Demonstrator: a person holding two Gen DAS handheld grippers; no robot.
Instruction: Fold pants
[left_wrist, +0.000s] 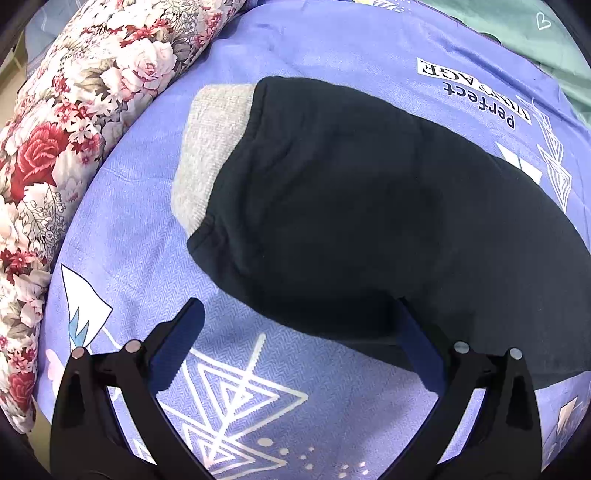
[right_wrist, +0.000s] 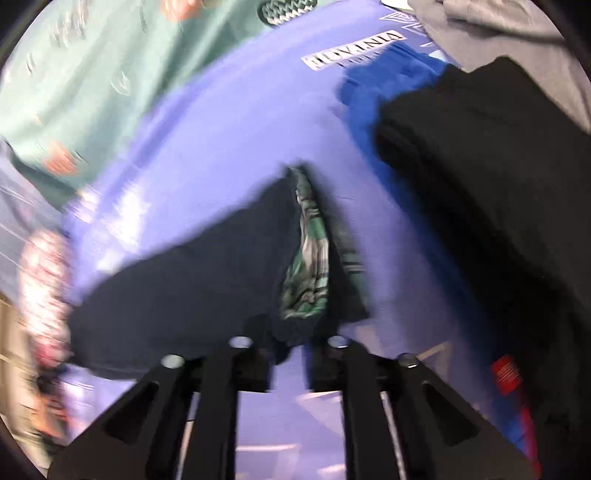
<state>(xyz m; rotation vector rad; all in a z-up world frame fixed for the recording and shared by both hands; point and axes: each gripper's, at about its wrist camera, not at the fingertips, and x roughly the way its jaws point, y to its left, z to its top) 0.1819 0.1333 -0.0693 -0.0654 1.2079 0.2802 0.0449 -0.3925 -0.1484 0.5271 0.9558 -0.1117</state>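
left hand-held gripper (left_wrist: 301, 325) spread wide by black pants (left_wrist: 388, 221); right (right_wrist: 291, 350) pinching waistband.

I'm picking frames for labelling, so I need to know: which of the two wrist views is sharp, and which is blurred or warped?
Left wrist view: sharp, the black pants and the purple bedsheet print crisp, though fisheye bends the edges. Right wrist view: heavily motion-smeared, the dark pants and the plaid lining streaked, corners dark.

Both wrist views look steeply down, close, sharing the bedsheet (left_wrist: 332, 66).
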